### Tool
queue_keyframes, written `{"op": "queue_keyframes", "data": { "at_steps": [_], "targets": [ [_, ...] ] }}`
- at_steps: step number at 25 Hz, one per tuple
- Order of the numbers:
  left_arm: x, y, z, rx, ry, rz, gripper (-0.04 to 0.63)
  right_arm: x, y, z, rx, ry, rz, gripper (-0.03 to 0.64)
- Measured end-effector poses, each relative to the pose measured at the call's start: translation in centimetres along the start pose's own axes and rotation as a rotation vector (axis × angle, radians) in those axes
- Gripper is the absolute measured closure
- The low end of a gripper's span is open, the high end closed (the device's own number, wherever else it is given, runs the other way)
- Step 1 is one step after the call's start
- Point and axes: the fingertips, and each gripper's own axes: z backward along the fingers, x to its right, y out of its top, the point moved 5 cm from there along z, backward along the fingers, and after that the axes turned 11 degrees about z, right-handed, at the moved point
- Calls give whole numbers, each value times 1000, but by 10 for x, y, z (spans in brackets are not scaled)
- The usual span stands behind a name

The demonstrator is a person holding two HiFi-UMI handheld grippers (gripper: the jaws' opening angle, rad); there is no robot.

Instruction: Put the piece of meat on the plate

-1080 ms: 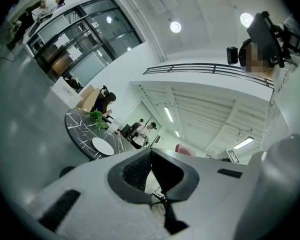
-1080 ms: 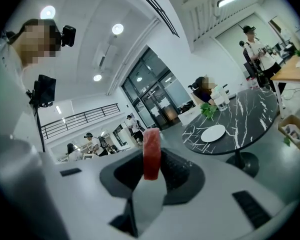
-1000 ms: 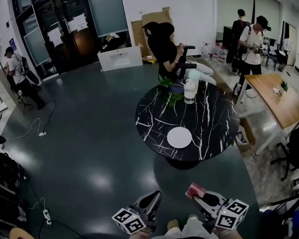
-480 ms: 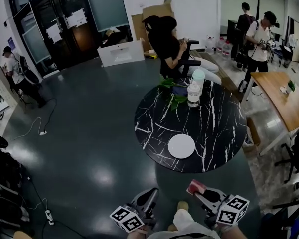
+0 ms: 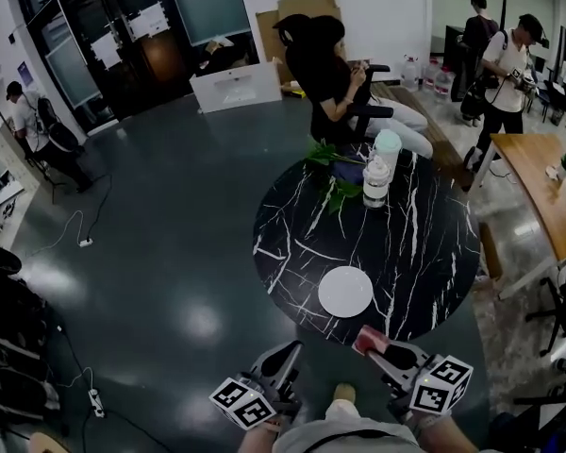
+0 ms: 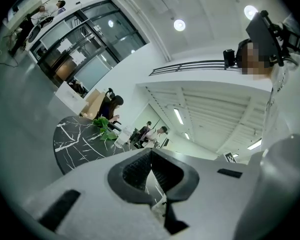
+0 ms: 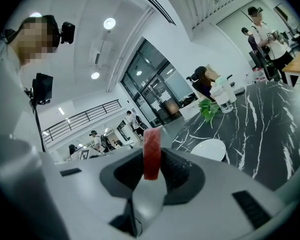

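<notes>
The right hand-held gripper (image 5: 373, 343), at the lower right of the frame, is clamped on the red piece of meat (image 7: 151, 153), near the edge of the black desk (image 5: 424, 253). The white plate (image 5: 345, 291) lies there. The left hand-held gripper (image 5: 285, 359) seems closed and holds nothing.

A glossy dark floor (image 5: 170, 253) reflects ceiling lights. The round black marbled counter (image 5: 415, 253) stands at centre, with glass doors (image 5: 132, 45) at eleven o'clock, a white wall (image 5: 377, 8) at twelve and a wooden desk (image 5: 542, 182) at three.
</notes>
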Motion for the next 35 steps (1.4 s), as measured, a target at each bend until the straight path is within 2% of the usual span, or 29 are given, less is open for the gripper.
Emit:
{"op": "queue_keyframes", "data": {
  "at_steps": [8, 12, 21, 28, 35],
  "targets": [
    [-22, 0, -12, 5, 56, 22, 584, 25, 2, -15, -38, 28, -25, 523],
    [-34, 1, -18, -13, 96, 41, 585, 42, -6, -18, -74, 5, -60, 523],
    [-94, 23, -75, -32, 80, 83, 584, 93, -4, -68, -157, -19, -92, 523],
    [-143, 30, -105, -41, 126, 179, 584, 132, -24, -122, -294, -2, -182, 523],
    [-181, 35, -137, -59, 134, 190, 584, 163, -55, -168, -477, -19, -259, 523]
  ]
}}
